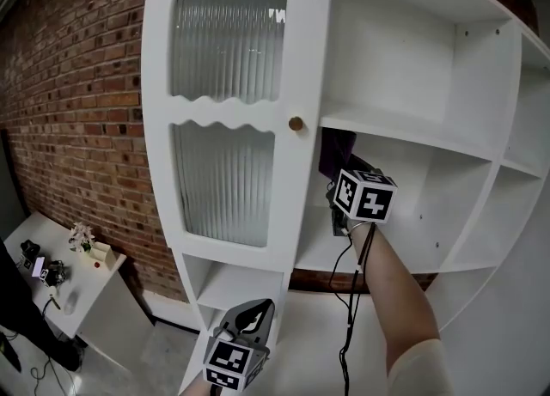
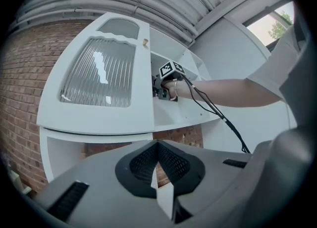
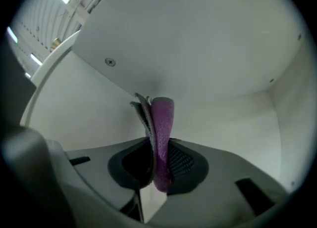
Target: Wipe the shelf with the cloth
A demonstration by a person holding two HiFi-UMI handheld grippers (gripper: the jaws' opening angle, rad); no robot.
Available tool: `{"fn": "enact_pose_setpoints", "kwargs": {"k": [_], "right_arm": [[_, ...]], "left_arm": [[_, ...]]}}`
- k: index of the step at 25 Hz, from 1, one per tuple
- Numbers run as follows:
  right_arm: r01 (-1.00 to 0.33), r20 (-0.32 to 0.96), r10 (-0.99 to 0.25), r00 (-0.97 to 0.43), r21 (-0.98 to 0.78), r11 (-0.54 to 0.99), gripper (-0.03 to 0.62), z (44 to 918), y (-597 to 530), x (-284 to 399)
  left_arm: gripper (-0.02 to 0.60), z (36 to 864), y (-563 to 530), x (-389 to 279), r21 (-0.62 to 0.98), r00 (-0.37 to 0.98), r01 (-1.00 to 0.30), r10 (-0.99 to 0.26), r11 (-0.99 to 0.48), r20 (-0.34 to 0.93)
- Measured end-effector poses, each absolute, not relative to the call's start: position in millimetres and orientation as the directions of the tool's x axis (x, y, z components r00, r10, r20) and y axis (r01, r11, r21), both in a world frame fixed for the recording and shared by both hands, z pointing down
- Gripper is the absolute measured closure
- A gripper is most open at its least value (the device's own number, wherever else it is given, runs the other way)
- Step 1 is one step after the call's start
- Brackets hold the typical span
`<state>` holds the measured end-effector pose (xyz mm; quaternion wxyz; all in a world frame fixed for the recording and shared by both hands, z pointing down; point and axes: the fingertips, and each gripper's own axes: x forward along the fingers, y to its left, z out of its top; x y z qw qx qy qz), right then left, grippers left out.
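**Cloth handling and position at the shelf**

The cloth (image 3: pixel 161 123) is purple, soft and light. Judge it limp: it folds rather than pushes, and it will not slip easily from ribbed pads. Take hold of it at a bunched fold, leaving a free end to meet the surface.

Your right gripper (image 3: pixel 158 167) is closed on the cloth, with the fold pinched between both jaws. The free end stands out past the jaw tips.

In the head view, the right gripper (image 1: pixel 337 192) reaches into the middle compartment of the shelf (image 1: pixel 404 132). The cloth (image 1: pixel 337 152) sits just under the board above, beside the door (image 1: pixel 228 111) edge. Contact with the white surface cannot be confirmed.

Your left gripper (image 2: pixel 157 167) hangs low, well apart from the shelf, with its jaws together and empty.
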<state>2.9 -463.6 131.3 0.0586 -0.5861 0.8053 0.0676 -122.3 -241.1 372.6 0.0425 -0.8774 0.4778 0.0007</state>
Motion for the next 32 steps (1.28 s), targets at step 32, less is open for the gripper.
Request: {"fn": "enact_pose_setpoints", "kwargs": {"k": [32], "right_arm": [[-0.989, -0.177, -0.973, -0.146, 0.054, 0.138, 0.517, 113, -534, 112]], "left_arm": [[0.569, 374, -280, -56, -0.043, 0.515, -0.857, -0.856, -0.514, -0.032]]}}
